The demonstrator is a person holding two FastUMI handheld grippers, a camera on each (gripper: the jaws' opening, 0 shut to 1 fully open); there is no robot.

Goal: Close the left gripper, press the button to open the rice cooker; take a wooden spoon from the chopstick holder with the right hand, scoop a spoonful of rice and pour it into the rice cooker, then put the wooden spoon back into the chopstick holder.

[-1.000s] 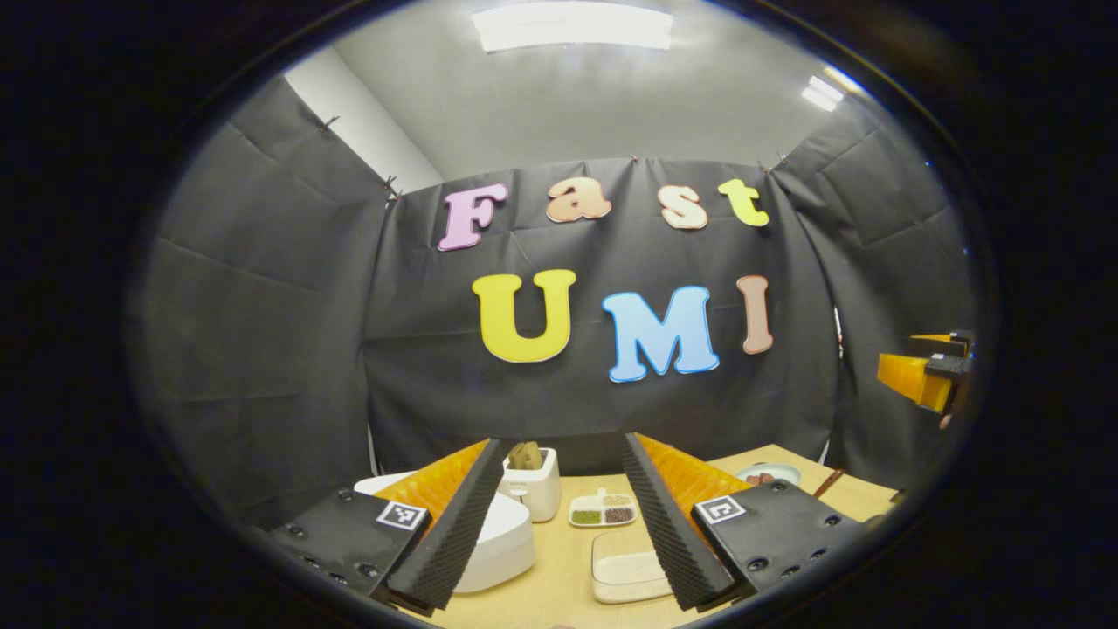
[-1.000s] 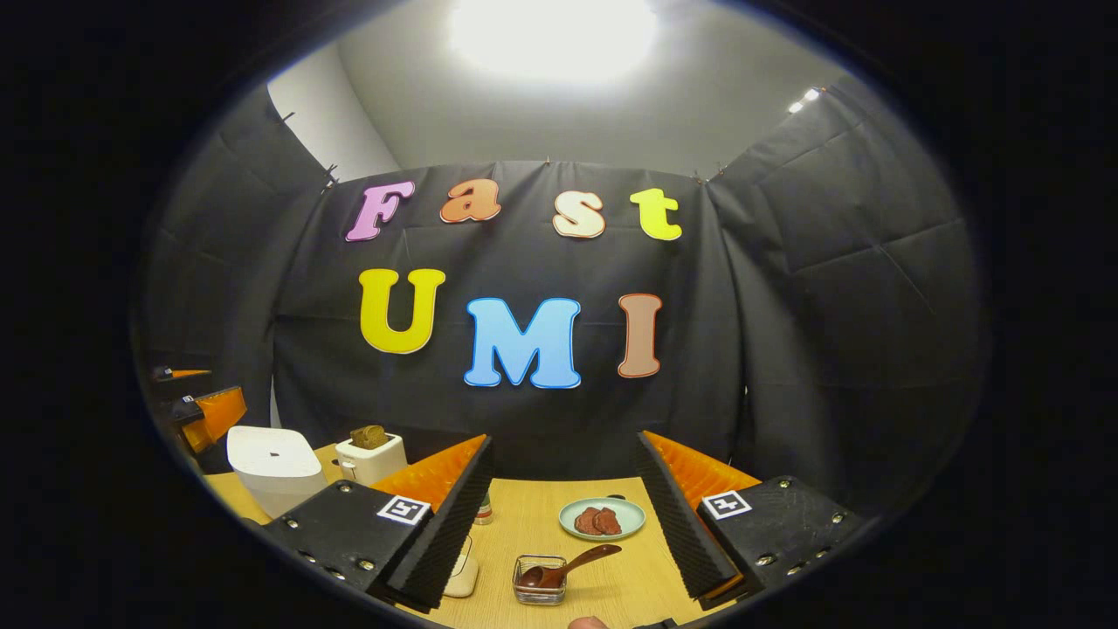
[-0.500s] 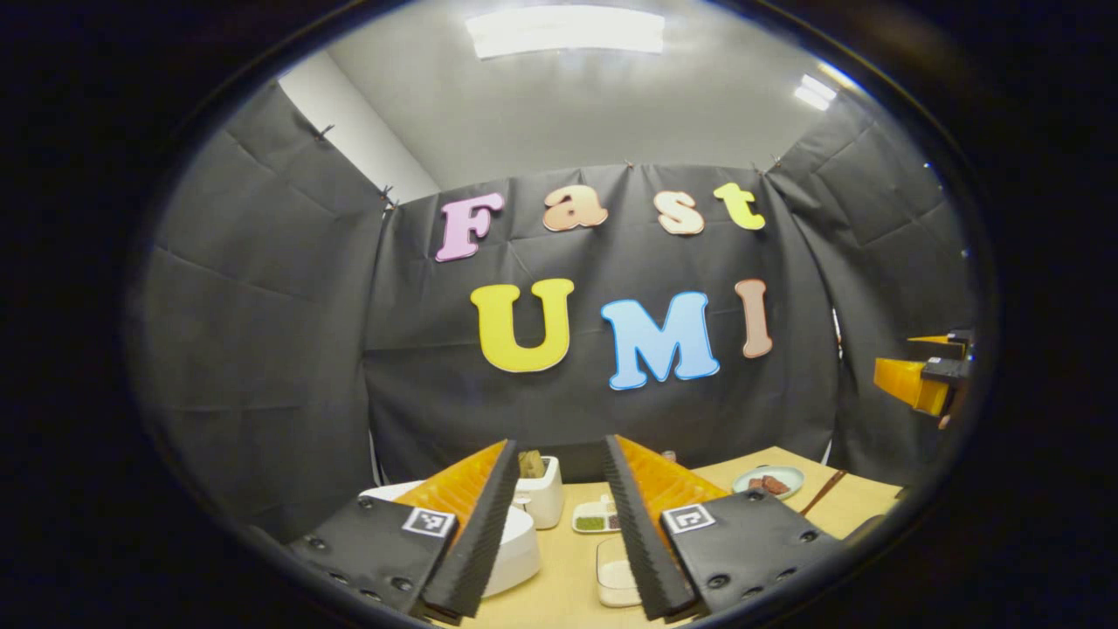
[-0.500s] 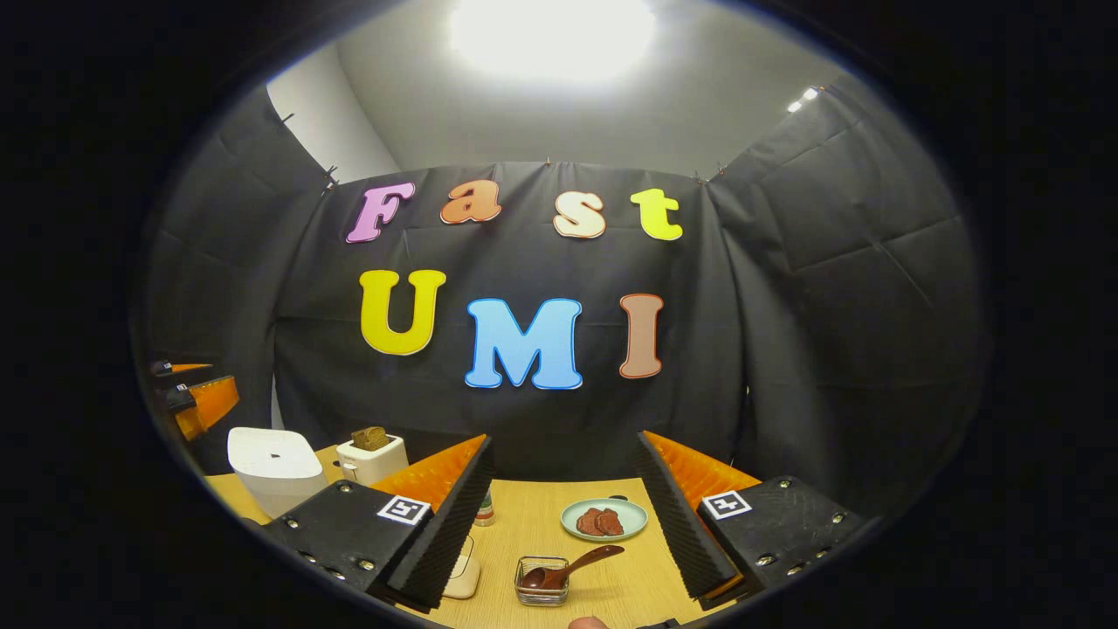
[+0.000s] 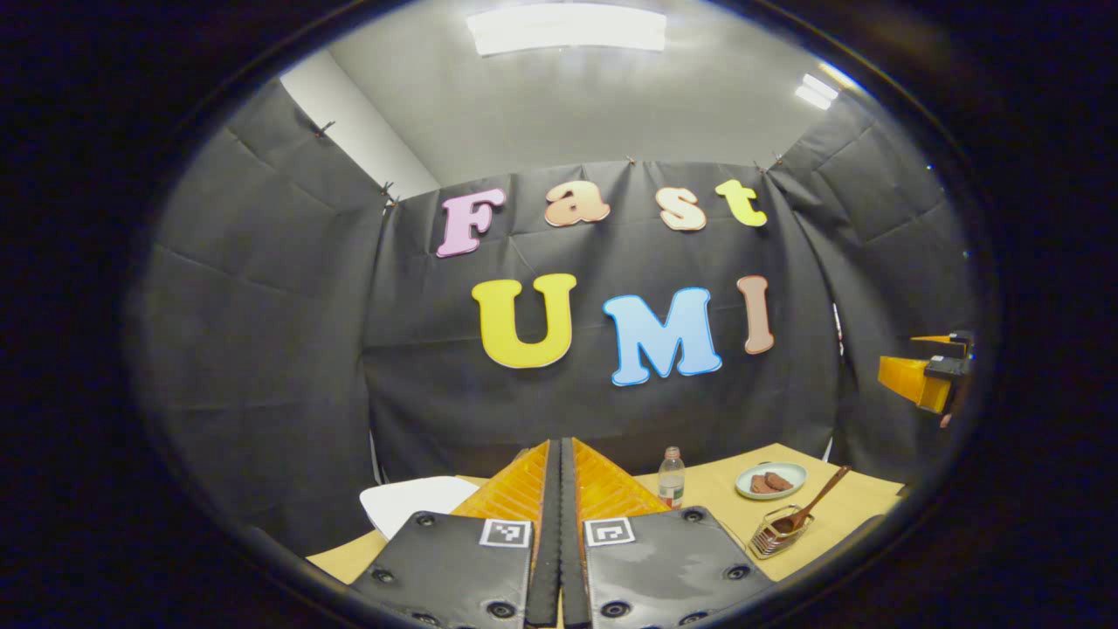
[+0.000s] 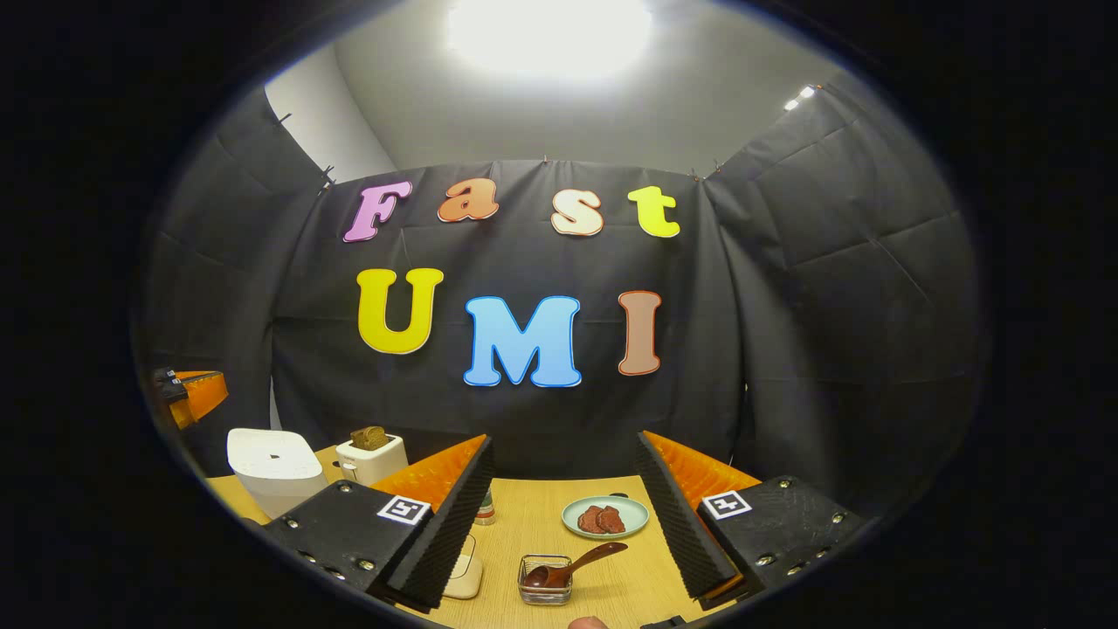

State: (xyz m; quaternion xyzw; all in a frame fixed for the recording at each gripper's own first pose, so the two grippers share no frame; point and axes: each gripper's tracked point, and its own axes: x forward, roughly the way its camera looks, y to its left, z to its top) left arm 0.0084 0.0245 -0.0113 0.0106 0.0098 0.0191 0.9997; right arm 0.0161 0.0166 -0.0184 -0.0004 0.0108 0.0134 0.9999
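Left gripper (image 5: 560, 533) ridged fingers pressed together, right gripper (image 6: 563, 515) spread, rounded rice cooker (image 6: 274, 467).

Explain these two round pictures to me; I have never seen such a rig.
A person holds a two-finger gripper in each hand; a camera rides on each, looking along its fingers. In the left gripper view, the left gripper is shut on nothing. In the right gripper view, the right gripper stands open and empty. On the wooden table stand a white rice cooker, lid down, a toaster, a plate of food, and a small holder with a wooden spoon leaning in it.
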